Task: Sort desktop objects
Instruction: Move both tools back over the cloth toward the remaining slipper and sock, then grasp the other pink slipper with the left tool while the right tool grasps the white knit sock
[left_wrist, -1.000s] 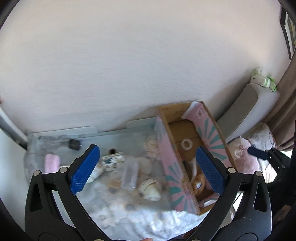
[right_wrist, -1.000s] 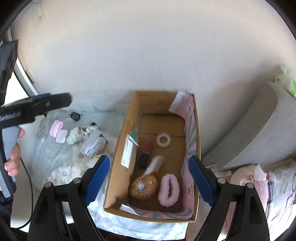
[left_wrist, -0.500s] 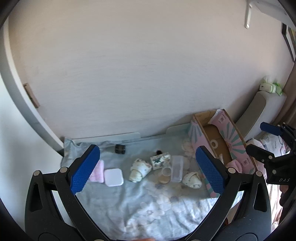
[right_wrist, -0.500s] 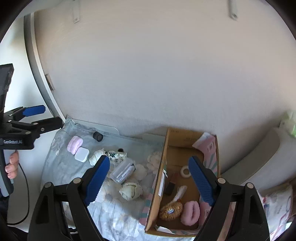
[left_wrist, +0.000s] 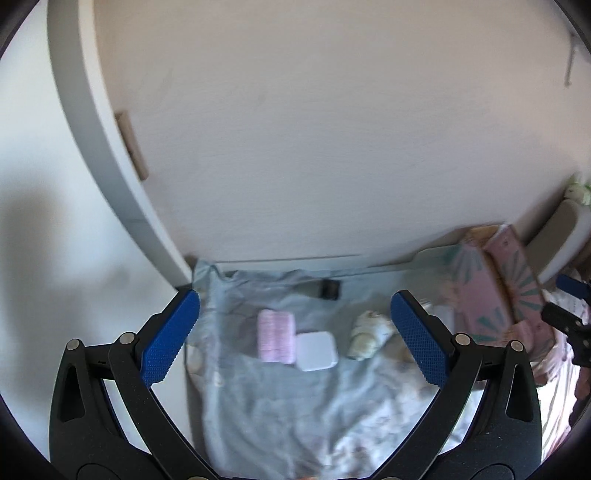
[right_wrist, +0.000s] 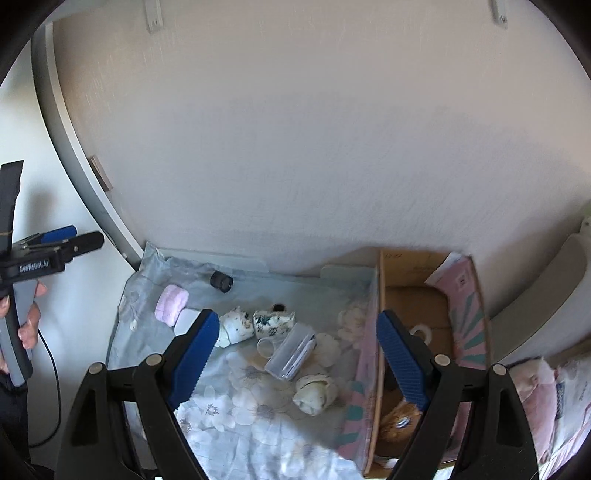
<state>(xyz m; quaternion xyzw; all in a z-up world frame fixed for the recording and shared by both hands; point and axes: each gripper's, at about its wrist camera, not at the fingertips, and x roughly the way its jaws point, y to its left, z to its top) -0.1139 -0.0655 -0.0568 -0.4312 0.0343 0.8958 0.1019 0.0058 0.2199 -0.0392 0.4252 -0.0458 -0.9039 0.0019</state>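
Observation:
In the left wrist view my left gripper (left_wrist: 293, 306) is open and empty, above a pink pad (left_wrist: 276, 340), a white square case (left_wrist: 317, 350) and a rolled cream sock (left_wrist: 367, 334). A black cap (left_wrist: 330, 289) lies near the wall. My right gripper (right_wrist: 297, 325) is also open and empty, over a clear plastic case (right_wrist: 291, 350), a clear ring (right_wrist: 266, 346) and rolled floral socks (right_wrist: 236, 326). Another rolled sock (right_wrist: 314, 393) lies nearer. The cardboard box (right_wrist: 406, 269) on the right holds a white tape ring (right_wrist: 421, 330) and a brown fuzzy item (right_wrist: 399, 421).
Everything lies on a pale blue floral cloth (right_wrist: 236, 406) against a white wall. A hand (right_wrist: 29, 321) holds the left gripper (right_wrist: 86, 236) beyond the cloth's left edge. A grey door frame (left_wrist: 110, 166) stands at the left. Pink bedding (right_wrist: 535, 384) lies right of the box.
The left gripper has swung left, from the box to the cloth's left end. The right gripper has drawn back and left from above the box. Both stay open.

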